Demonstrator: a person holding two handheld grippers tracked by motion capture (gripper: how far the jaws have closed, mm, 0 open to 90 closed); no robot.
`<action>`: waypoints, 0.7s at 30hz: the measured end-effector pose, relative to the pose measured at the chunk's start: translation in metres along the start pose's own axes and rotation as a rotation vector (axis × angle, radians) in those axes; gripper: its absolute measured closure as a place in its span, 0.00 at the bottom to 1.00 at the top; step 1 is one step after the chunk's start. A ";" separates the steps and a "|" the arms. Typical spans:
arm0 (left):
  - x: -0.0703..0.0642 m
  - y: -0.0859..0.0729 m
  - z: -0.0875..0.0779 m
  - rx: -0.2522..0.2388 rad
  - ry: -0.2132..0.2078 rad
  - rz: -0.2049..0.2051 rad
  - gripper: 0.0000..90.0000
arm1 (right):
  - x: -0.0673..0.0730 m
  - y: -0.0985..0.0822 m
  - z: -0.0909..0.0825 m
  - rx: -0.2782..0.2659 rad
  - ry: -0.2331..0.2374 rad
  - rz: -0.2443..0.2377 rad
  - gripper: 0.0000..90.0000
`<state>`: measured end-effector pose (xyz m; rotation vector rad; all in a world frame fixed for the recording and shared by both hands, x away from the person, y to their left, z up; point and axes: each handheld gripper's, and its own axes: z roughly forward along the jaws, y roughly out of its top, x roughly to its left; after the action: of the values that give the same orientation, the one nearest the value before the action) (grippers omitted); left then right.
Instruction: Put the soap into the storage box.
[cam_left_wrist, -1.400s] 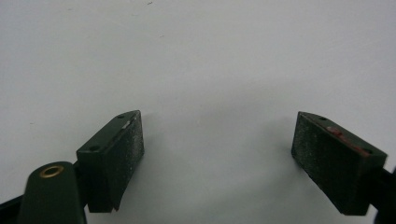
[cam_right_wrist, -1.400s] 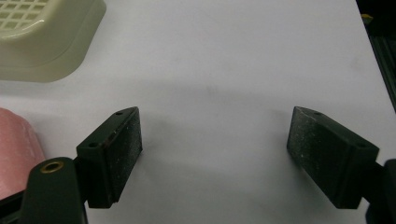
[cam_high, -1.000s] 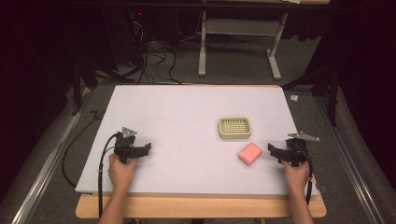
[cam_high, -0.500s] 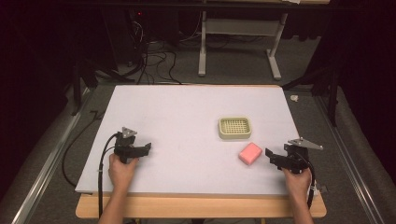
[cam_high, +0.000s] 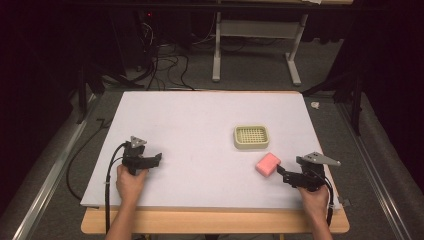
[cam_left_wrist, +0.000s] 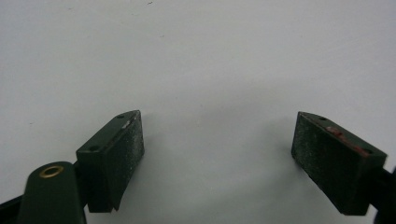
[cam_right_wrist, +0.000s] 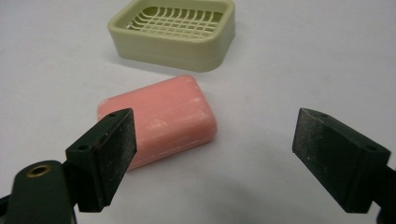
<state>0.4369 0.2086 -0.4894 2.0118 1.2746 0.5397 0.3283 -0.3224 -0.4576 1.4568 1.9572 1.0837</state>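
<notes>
- Over the last second the right tongs (cam_high: 281, 172) have slid down and toward the person's edge of the worktop (cam_high: 200, 130), dropping from level with the pink soap bar (cam_high: 268, 164) to a spot just below and to the right of it, with their tips now turned toward the bar.
- That shift reads as lining up for a pickup: in the right gripper view the soap bar (cam_right_wrist: 159, 119) lies flat just ahead of the spread jaws, nearer the left jaw than the right, and nothing is gripped yet.
- The bar rests on the worktop, apart from the pale green soap dish (cam_high: 251, 137), which stands just beyond it and is empty; the likely aim is to put the bar in that dish.
- The right tongs stand wide apart, low over the surface, with the right hand (cam_high: 315, 197) behind them at the front edge.
- The left tongs (cam_high: 156, 160) have stayed put on the left side of the worktop, well apart from soap and dish.
- In the left gripper view the left tongs (cam_left_wrist: 219, 149) are also wide, with bare white surface between the jaws.
</notes>
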 end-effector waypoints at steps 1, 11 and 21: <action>0.000 0.000 0.000 0.000 0.000 0.000 0.19 | 0.001 0.000 0.000 -0.003 0.005 -0.005 0.16; 0.000 0.000 0.000 0.000 0.000 0.001 0.19 | 0.018 0.007 0.011 0.011 0.052 -0.068 0.14; 0.000 0.000 0.000 0.000 0.001 0.001 0.19 | 0.027 0.014 0.025 0.041 0.067 -0.106 0.14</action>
<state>0.4368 0.2085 -0.4894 2.0128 1.2743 0.5406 0.3464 -0.2870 -0.4580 1.3372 2.0898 1.0643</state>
